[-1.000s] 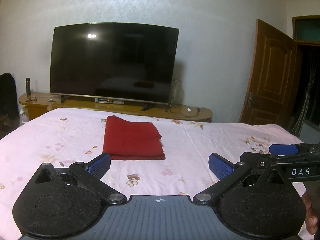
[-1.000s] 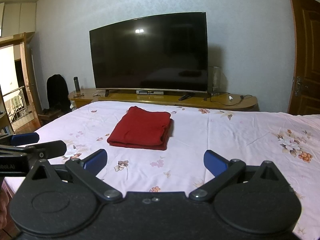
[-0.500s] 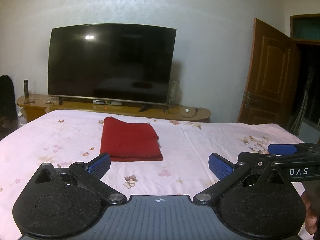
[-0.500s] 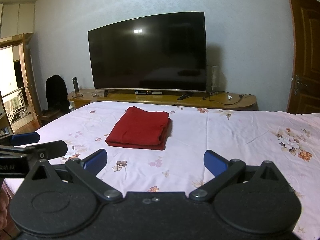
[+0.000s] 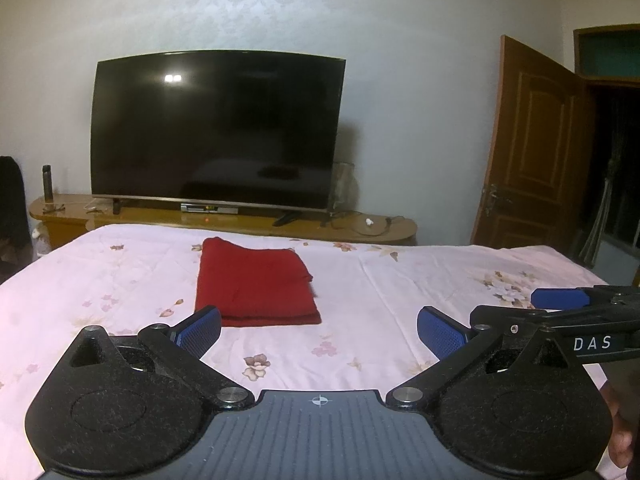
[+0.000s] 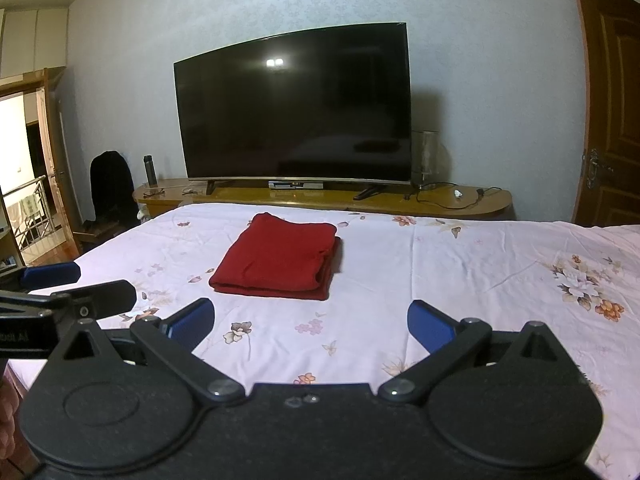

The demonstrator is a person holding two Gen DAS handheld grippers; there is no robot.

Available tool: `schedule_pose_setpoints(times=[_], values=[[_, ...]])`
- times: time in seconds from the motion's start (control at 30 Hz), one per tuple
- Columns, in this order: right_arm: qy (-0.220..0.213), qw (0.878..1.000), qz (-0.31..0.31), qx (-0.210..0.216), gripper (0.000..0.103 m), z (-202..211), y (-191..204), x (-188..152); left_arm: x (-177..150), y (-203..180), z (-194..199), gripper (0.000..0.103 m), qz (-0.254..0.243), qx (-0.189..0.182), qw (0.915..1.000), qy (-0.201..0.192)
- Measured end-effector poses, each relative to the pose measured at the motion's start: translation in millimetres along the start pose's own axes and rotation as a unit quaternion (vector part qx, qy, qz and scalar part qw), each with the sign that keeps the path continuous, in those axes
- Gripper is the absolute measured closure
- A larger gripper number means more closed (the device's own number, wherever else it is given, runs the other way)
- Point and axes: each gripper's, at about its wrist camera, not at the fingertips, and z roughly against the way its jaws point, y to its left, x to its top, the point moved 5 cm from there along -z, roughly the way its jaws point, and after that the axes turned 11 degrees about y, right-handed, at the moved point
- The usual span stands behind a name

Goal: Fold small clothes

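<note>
A red garment (image 5: 256,282) lies folded into a neat rectangle on the pink floral bedsheet (image 5: 420,280); it also shows in the right wrist view (image 6: 280,256). My left gripper (image 5: 319,331) is open and empty, held above the bed's near side, well short of the garment. My right gripper (image 6: 310,320) is open and empty too, beside the left one and equally far back. The right gripper's fingers (image 5: 560,299) show at the right edge of the left wrist view; the left gripper's fingers (image 6: 52,274) show at the left edge of the right wrist view.
A large black TV (image 5: 216,132) stands on a low wooden cabinet (image 5: 360,226) beyond the bed's far edge. A brown door (image 5: 528,148) stands open at the right. A dark chair (image 6: 110,184) and a doorway (image 6: 24,184) are at the left.
Both grippers have drawn slightly back and up from the bed; the folded red garment lies still and looks a little farther away. Both stay open.
</note>
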Motion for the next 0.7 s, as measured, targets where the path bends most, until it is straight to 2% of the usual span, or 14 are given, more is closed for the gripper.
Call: schedule_pose_setpoints(times=[0.7], values=[[0.002,1.000,0.001,-0.003,0.001,-1.7,2.3,0.2,2.0,1.4,1.4,0.000,0.005,0.000,1.0000,-0.001]])
